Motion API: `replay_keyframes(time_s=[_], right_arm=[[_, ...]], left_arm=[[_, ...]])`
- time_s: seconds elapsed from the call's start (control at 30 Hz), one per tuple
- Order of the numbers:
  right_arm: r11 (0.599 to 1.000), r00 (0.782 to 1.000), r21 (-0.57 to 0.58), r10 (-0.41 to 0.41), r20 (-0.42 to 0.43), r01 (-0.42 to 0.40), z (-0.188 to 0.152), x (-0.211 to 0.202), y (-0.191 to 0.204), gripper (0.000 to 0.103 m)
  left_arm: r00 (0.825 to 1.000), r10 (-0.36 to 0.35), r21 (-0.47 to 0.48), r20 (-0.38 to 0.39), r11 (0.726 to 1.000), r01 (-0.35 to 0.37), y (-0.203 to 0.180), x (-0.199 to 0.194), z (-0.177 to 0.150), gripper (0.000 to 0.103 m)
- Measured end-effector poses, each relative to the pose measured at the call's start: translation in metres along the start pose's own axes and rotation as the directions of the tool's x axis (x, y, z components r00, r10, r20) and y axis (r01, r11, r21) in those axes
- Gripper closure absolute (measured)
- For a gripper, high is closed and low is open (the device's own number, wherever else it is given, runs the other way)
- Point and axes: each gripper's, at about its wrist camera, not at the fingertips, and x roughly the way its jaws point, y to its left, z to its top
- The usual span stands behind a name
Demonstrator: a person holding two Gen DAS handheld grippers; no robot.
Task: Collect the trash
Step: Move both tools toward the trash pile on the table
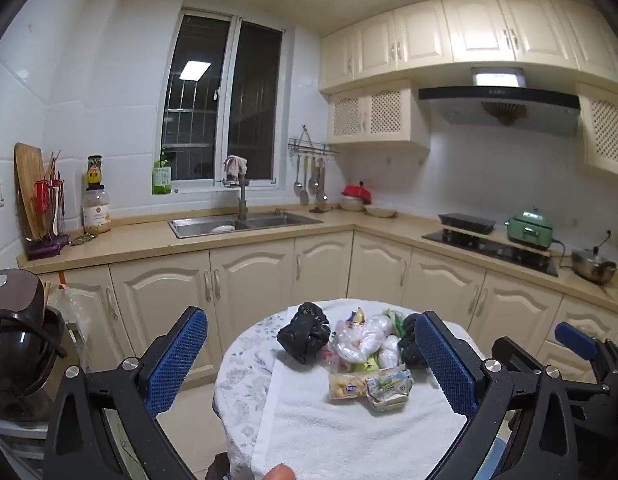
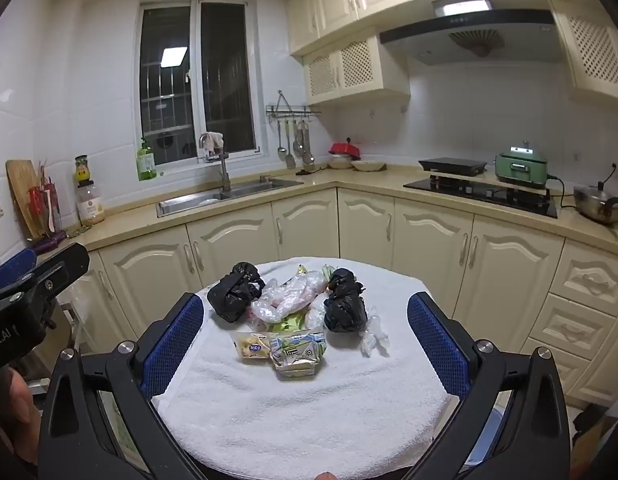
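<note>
A pile of trash lies on a small round table covered with a white towel (image 2: 301,412). It holds a crumpled black bag (image 2: 234,291) at the left, a second black bag (image 2: 345,307) at the right, clear plastic wrap (image 2: 287,295) between them, a yellow snack packet (image 2: 251,345) and a crushed green-white carton (image 2: 298,354) in front. In the left wrist view the pile shows with the black bag (image 1: 304,336) and carton (image 1: 389,388). My left gripper (image 1: 309,356) is open above the table's left side. My right gripper (image 2: 305,340) is open, held above the near edge facing the pile. Neither holds anything.
Cream base cabinets (image 2: 305,224) with a beige counter run behind the table, with a steel sink (image 2: 225,196), a black hob (image 2: 481,194) and a green appliance (image 2: 521,168). A dark appliance (image 1: 17,332) stands left of the table. The other gripper (image 2: 25,292) shows at left.
</note>
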Motion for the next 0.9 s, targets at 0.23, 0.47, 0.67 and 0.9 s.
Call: replay_keyframes(time_s=[0.23,0.47,0.67,0.9], right_arm=[[1.0,1.0,-0.001,-0.009,-0.003,0.009,-0.001,0.0,0.001,0.0],[1.0,1.0,0.01,-0.021,0.015,0.021,0.004,-0.002,-0.002,0.0],[1.0,0.999,0.013,-0.022,0.025,0.022,0.009,-0.002,-0.003,0.0],[1.0,0.999,0.012,-0.023,0.044,0.023,0.01,-0.003,-0.004,0.0]], left_arm=[[1.0,0.03,-0.004,-0.003,1.0,-0.03,-0.001,0.005,-0.003,0.001],[1.0,0.005,-0.02,0.009,1.0,-0.005,0.001,0.003,-0.005,0.001],[1.0,0.002,-0.006,0.031,1.0,-0.002,0.003,0.001,-0.009,0.001],[1.0,-0.004,-0.012,0.019,1.0,0.005,0.005,0.004,-0.008,0.001]])
